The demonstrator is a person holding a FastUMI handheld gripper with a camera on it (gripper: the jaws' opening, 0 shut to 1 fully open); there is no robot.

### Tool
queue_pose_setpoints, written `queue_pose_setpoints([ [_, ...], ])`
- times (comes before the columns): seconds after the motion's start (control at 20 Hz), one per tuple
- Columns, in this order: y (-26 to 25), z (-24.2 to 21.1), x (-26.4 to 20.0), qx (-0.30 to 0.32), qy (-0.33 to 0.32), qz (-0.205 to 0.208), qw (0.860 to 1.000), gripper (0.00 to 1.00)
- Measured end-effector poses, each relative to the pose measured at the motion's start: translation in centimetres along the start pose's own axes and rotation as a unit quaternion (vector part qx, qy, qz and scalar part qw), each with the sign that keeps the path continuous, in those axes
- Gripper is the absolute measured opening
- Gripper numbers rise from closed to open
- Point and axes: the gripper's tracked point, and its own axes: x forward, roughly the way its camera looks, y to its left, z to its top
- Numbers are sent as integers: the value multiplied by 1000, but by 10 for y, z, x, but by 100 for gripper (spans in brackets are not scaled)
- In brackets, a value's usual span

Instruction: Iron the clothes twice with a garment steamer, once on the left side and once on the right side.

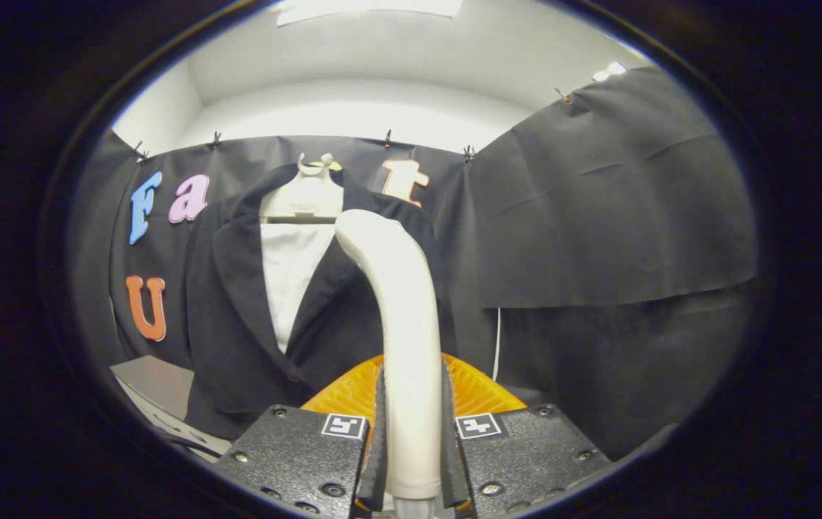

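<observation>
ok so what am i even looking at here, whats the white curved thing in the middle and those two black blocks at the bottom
This is one picture from a camera riding on a hand-held pair of tongs, looking forward along its two fingers; the black blocks are those fingers. They are shut on the white curved thing, a garment steamer, gripped by its handle, with its head pointing ahead. Beyond it a dark jacket over a white shirt hangs on a pale hanger against the booth's black cloth wall. An orange ribbed part sits just behind the steamer handle. A grey surface lies to the jacket's side.

white steamer handle [400,310] upright before dark jacket [238,324] hanging on hanger [306,194].
</observation>
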Motion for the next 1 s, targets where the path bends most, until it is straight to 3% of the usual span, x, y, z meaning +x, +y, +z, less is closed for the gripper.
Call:
queue_pose_setpoints([
  [0.15,7,2,31,1,1,17,1000,32],
  [0.45,18,43,67,-8,-64,26,998,32],
  [1.0,24,19,63,-38,-52,35,997,32],
])
